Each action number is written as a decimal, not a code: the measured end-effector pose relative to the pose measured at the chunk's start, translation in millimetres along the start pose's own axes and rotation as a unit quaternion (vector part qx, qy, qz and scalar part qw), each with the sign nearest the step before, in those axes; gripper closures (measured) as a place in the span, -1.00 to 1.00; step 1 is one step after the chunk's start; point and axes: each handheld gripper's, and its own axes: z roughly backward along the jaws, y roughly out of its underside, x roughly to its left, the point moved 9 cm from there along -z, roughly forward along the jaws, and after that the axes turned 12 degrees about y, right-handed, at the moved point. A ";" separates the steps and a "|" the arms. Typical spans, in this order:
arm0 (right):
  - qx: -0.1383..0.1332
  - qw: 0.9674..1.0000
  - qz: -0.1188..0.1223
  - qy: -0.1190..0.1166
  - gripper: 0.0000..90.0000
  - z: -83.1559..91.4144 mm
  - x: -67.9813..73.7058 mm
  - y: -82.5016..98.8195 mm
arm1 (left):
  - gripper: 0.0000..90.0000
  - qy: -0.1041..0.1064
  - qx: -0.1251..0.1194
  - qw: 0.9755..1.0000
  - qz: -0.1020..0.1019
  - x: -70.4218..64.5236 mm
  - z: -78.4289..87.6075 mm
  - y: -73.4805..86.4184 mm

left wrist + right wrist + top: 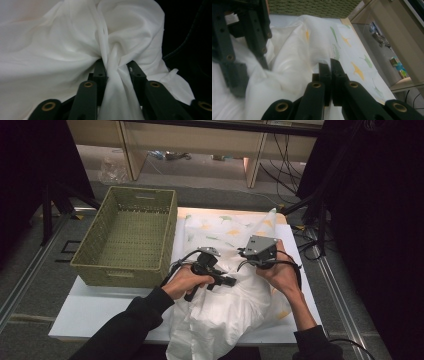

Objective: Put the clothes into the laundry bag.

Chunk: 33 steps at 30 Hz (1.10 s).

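A white cloth [227, 312] printed with green and yellow leaves lies crumpled on the white table [90, 310] and hangs over its front edge. My left gripper [231, 281] lies low on the cloth's middle. In the left gripper view it [116, 67] is shut on a twisted bunch of the cloth [50, 57]. My right gripper [245, 256], with its grey plate on top, sits just right of it. Its jaws [330, 66] are pressed together on a thin fold of the cloth [294, 55]. The left gripper [244, 37] looms close by in the right gripper view.
A green wicker basket [120, 272] stands on the table's left side, touching the cloth's left edge; its wall [312, 7] also runs across the top of the right gripper view. Wooden shelving [200, 145] and cables [287, 165] are on the floor beyond the table.
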 end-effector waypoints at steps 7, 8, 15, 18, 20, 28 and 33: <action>0.001 1.000 0.010 0.001 1.00 4.0 0.1 -2.3 | 0.81 -0.056 0.011 0.998 -0.006 12.1 -10.7 -12.5; -0.006 1.000 0.010 -0.002 1.00 4.9 0.9 -4.3 | 0.81 -0.066 0.014 0.998 -0.013 16.0 -9.4 -14.5; -0.014 1.000 0.021 -0.017 1.00 9.9 7.8 -9.1 | 0.65 -0.075 -0.024 0.997 0.017 42.8 -10.4 -18.5; -0.009 1.000 0.011 -0.013 1.00 10.0 6.9 -6.7 | 0.20 -0.099 -0.019 0.995 -0.007 34.7 3.4 -14.3; -0.007 1.000 0.007 -0.011 1.00 10.1 5.5 -5.6 | -0.08 -0.113 -0.012 0.993 -0.031 24.4 16.9 -13.2; -0.009 1.000 0.012 -0.013 1.00 10.2 6.6 -5.9 | -0.61 -0.192 -0.023 0.979 -0.064 25.5 59.9 -16.6; -0.010 1.000 0.010 -0.015 1.00 9.4 5.8 -4.8 | -0.66 -0.195 0.041 0.979 -0.049 44.4 51.4 3.8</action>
